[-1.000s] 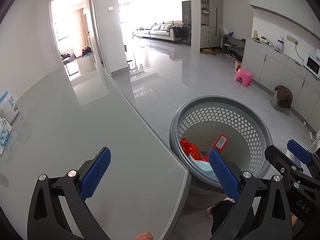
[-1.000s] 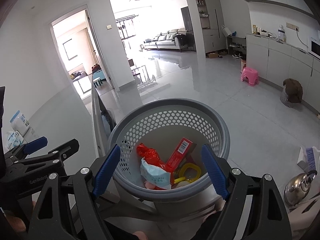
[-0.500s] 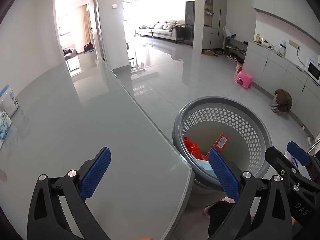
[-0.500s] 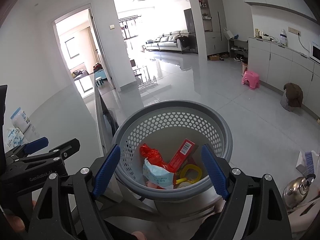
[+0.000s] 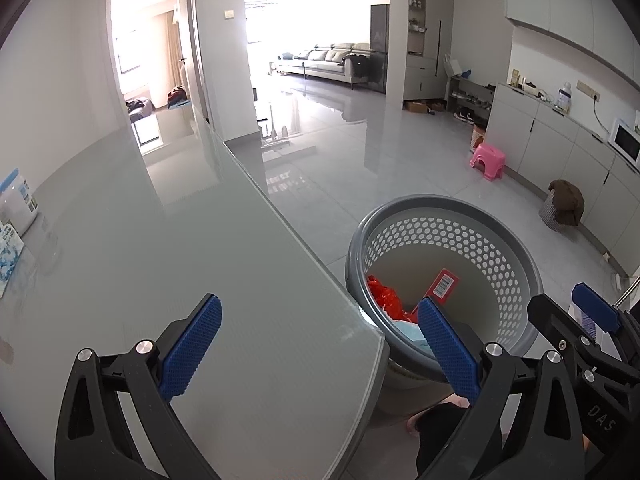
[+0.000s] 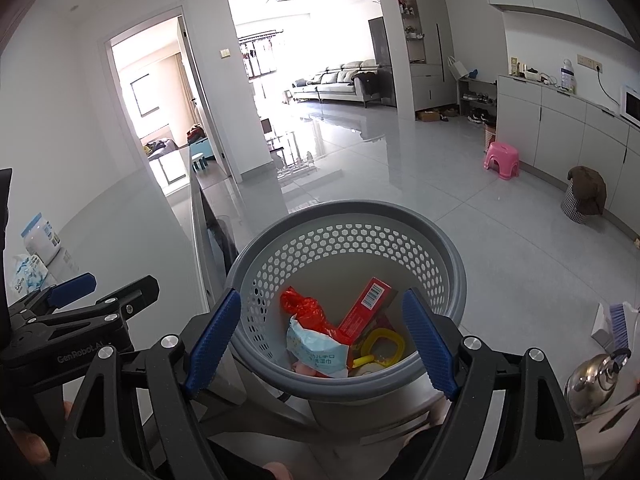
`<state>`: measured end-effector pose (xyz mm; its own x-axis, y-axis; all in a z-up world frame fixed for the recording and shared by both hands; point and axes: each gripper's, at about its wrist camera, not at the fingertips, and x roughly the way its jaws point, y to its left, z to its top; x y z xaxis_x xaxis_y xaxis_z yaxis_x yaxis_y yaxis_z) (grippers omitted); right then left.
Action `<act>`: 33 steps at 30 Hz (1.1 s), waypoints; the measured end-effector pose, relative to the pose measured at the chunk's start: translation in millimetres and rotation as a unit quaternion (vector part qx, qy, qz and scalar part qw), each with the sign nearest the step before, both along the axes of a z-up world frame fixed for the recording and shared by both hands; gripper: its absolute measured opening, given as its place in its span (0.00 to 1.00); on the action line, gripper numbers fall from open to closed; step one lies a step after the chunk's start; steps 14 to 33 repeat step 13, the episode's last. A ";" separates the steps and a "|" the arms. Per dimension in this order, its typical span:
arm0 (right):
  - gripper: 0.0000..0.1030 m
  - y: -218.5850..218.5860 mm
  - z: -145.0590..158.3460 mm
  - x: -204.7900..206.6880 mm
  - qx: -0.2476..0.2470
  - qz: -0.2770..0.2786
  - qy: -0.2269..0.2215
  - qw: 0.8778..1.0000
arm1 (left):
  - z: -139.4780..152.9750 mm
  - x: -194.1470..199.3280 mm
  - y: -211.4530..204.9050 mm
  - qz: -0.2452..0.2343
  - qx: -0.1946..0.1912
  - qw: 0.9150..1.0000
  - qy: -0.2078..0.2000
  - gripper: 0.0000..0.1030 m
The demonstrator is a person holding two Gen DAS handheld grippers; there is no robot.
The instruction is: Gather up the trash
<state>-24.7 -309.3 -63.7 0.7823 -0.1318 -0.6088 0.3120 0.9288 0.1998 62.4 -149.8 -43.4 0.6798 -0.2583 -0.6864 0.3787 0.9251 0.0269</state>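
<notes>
Right wrist view: we look down into the grey basket [image 6: 448, 264], which stands on the tiled floor just beside the corner of the glass table [image 6: 120, 240]. Our right gripper [image 6: 322, 340] hangs over the near rim with its blue pads spread wide, and nothing sits between them. Inside the basket we see the trash: a red box [image 6: 366, 308] with a barcode leaning against the wall, a crumpled red wrapper [image 6: 306, 310], a pale blue wipes pack [image 6: 318, 350] and a yellow ring [image 6: 382, 346]. A steel kettle [image 6: 596, 376] shows at the lower right edge. At the left edge the left gripper appears side-on above the table.

In the left wrist view, our left gripper [image 5: 318, 342] hovers over the table's [image 5: 160, 260] rounded corner, jaws wide apart and empty; one pad is over the glass, the other in front of the basket [image 5: 516, 248] rim. From here the red box [image 5: 444, 286] and red wrapper [image 5: 384, 296] are partly visible. Two packages [image 5: 16, 208] stand at the table's far left edge. Across the floor we see a pink stool [image 5: 488, 160].
</notes>
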 end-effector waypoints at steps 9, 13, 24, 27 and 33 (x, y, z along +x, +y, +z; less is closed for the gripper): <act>0.77 0.1 -0.2 0.0 0.000 0.000 0.000 1.000 | 0.7 0.4 1.7 -0.003 0.000 1.000 0.003 0.94; 0.77 0.3 -0.3 0.1 0.000 0.000 0.000 1.000 | 0.7 0.6 2.6 -0.002 0.000 1.000 0.003 0.94; 0.77 0.3 -0.3 0.1 0.000 0.000 0.000 1.000 | 0.7 0.6 2.6 -0.002 0.000 1.000 0.003 0.94; 0.77 0.3 -0.3 0.1 0.000 0.000 0.000 1.000 | 0.7 0.6 2.6 -0.002 0.000 1.000 0.003 0.94; 0.77 0.3 -0.3 0.1 0.000 0.000 0.000 1.000 | 0.7 0.6 2.6 -0.002 0.000 1.000 0.003 0.94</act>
